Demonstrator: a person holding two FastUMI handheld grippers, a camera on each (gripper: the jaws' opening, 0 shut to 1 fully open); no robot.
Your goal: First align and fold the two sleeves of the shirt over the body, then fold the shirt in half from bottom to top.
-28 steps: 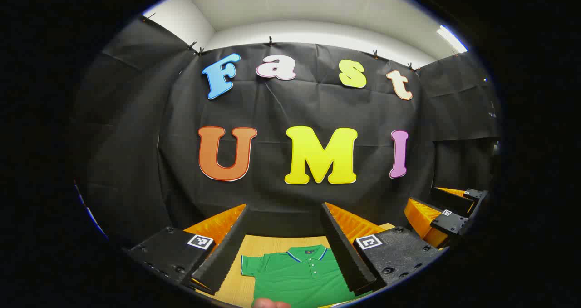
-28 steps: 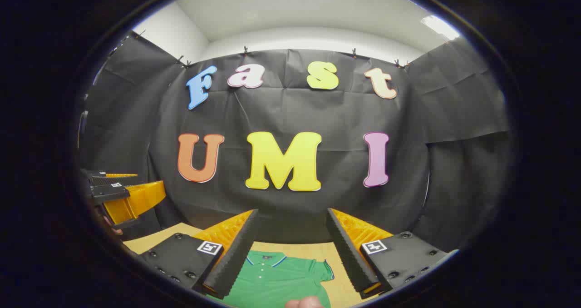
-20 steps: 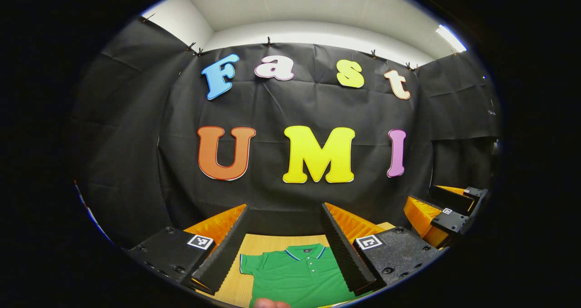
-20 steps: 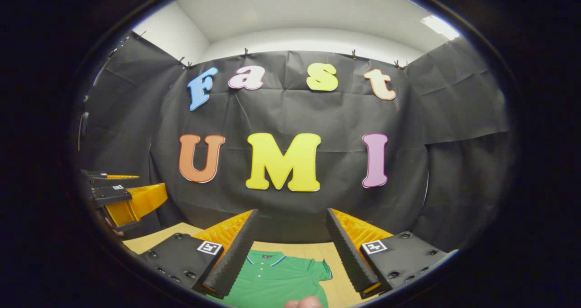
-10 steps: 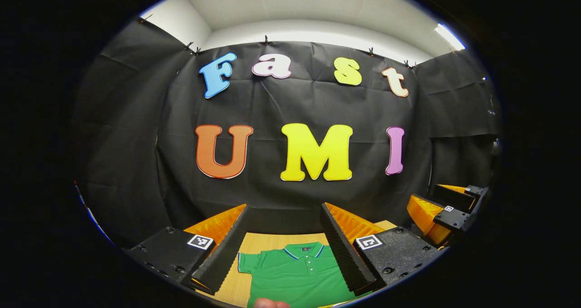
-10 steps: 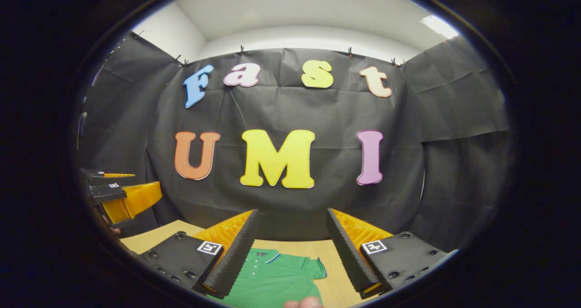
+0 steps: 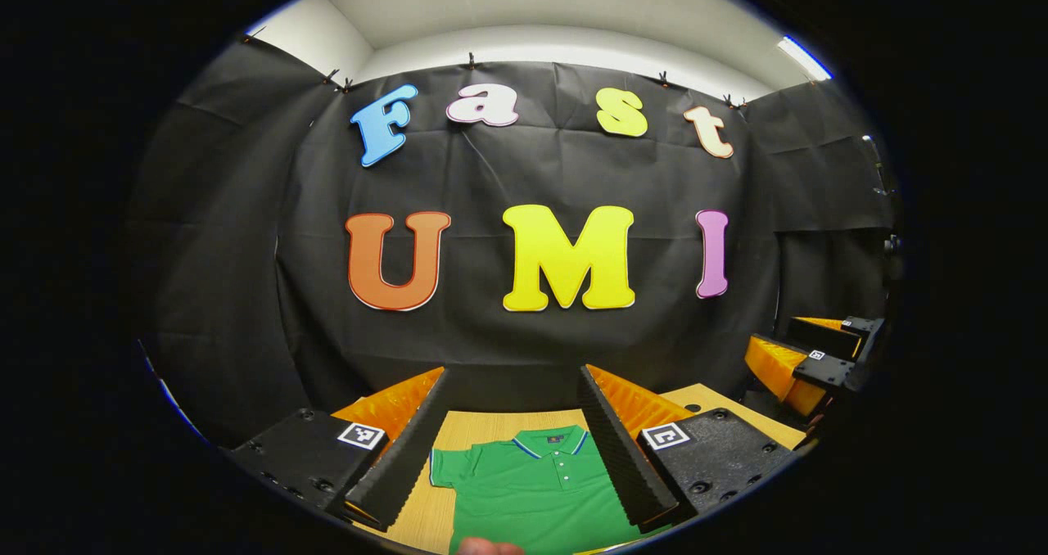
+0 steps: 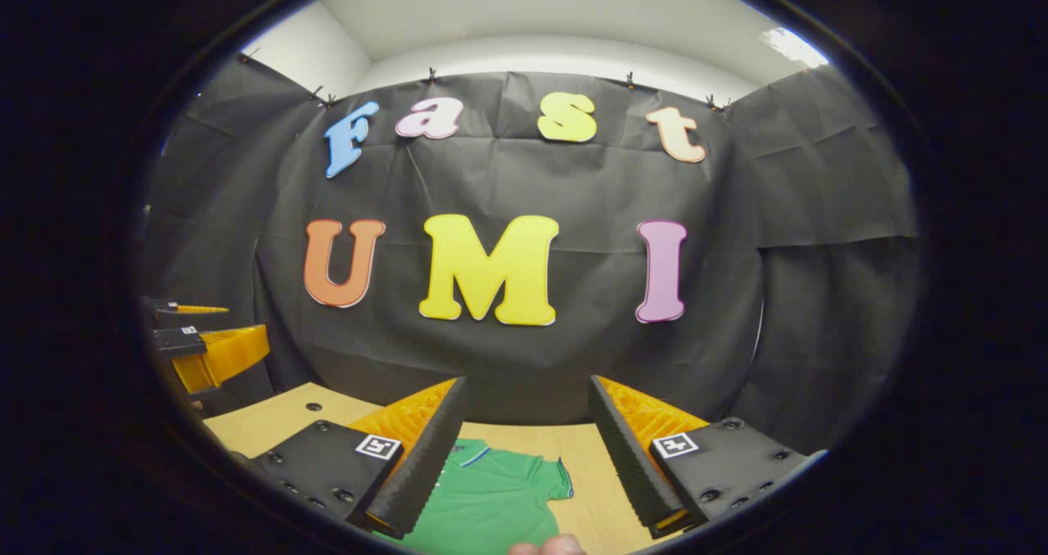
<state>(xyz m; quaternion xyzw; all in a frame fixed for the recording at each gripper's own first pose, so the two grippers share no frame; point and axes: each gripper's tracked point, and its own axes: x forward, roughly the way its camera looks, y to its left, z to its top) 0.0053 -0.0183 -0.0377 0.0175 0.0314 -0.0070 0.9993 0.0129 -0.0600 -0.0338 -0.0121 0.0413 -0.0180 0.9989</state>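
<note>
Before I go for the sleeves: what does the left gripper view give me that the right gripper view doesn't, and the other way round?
Left gripper view: the green shirt's whole collar and button placket, plus the sleeve at the picture's left. The right gripper sits at far right.
Right gripper view: the opposite sleeve, with the collar partly behind a finger. The left gripper sits at far left.
Shared: the shirt lies flat and unfolded on the wooden table, and each gripper's own fingers are open above it.
</note>
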